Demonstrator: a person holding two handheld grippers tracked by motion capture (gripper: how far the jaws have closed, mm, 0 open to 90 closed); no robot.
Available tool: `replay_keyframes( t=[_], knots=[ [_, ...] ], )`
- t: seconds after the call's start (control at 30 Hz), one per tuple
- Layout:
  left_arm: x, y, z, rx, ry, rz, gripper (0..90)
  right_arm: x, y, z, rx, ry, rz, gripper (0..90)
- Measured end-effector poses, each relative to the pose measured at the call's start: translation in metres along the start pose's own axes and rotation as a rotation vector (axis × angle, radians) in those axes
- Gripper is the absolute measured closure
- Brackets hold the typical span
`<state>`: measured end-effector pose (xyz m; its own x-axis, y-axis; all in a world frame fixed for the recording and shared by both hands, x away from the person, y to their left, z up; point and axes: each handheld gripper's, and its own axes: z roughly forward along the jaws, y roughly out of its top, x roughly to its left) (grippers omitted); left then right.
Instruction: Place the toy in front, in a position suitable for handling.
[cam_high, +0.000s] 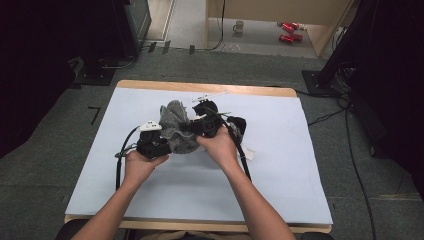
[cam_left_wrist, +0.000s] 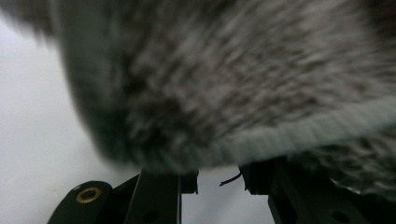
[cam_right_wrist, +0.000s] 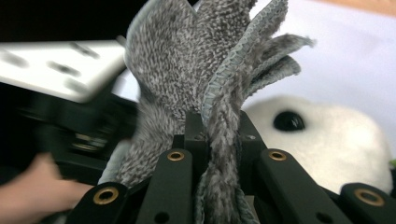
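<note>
Mid-frame, our right claw (cam_right_wrist: 212, 140) clamps the soft grey towel (cam_high: 175, 127) — limp, light, best pinched along its hem; the left claw (cam_high: 156, 142) grips it too.

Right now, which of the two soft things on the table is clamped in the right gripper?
The grey fuzzy cloth: the right gripper has its jaws shut on it, its folds standing up. The white plush toy lies beyond the jaws, ungripped.

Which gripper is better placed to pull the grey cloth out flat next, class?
Probably the right gripper: its jaws are shut on a bunched fold of the grey cloth. The left gripper sits at the cloth's other edge, but its hold is unclear.
</note>
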<state>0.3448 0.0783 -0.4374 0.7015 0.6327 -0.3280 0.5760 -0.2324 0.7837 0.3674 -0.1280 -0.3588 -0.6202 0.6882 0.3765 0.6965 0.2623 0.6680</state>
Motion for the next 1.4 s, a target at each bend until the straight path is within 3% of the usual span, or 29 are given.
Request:
replay_keyframes(
  t=[0.07, 0.23, 0.43, 0.6, 0.67, 0.8, 1.03, 1.2, 1.4],
  knots=[
    [0.002, 0.000, 0.001, 0.012, 0.002, 0.001, 71.9, -0.008, -0.005, 0.005, 0.006, -0.006, 0.013, 80.7],
    [0.005, 0.001, 0.002, 0.017, 0.002, -0.004, 72.0, -0.018, -0.010, -0.001, 0.001, -0.023, 0.029, 80.7],
    [0.008, -0.002, -0.002, 0.037, 0.002, -0.021, 72.9, -0.020, -0.018, -0.018, 0.013, -0.094, -0.019, 80.6],
    [0.008, -0.002, -0.012, 0.032, 0.003, -0.060, 74.1, -0.036, -0.030, -0.037, 0.013, -0.140, 0.009, 80.6],
    [0.005, -0.002, -0.014, 0.032, 0.005, -0.057, 74.1, -0.041, -0.035, -0.046, 0.002, -0.134, 0.020, 80.6],
    [0.002, -0.003, -0.016, 0.044, 0.013, -0.060, 74.4, -0.045, -0.039, -0.061, -0.001, -0.172, 0.011, 80.6],
    [0.005, -0.002, -0.017, 0.037, 0.003, -0.070, 74.4, -0.066, -0.049, -0.089, -0.043, -0.199, 0.056, 80.6],
    [0.007, -0.001, -0.016, 0.033, -0.002, -0.080, 74.3, -0.073, -0.053, -0.089, -0.067, -0.203, 0.050, 80.6],
    [0.008, 0.000, -0.015, 0.025, -0.003, -0.088, 74.3, -0.082, -0.052, -0.100, -0.107, -0.228, 0.084, 80.6]
  ],
)
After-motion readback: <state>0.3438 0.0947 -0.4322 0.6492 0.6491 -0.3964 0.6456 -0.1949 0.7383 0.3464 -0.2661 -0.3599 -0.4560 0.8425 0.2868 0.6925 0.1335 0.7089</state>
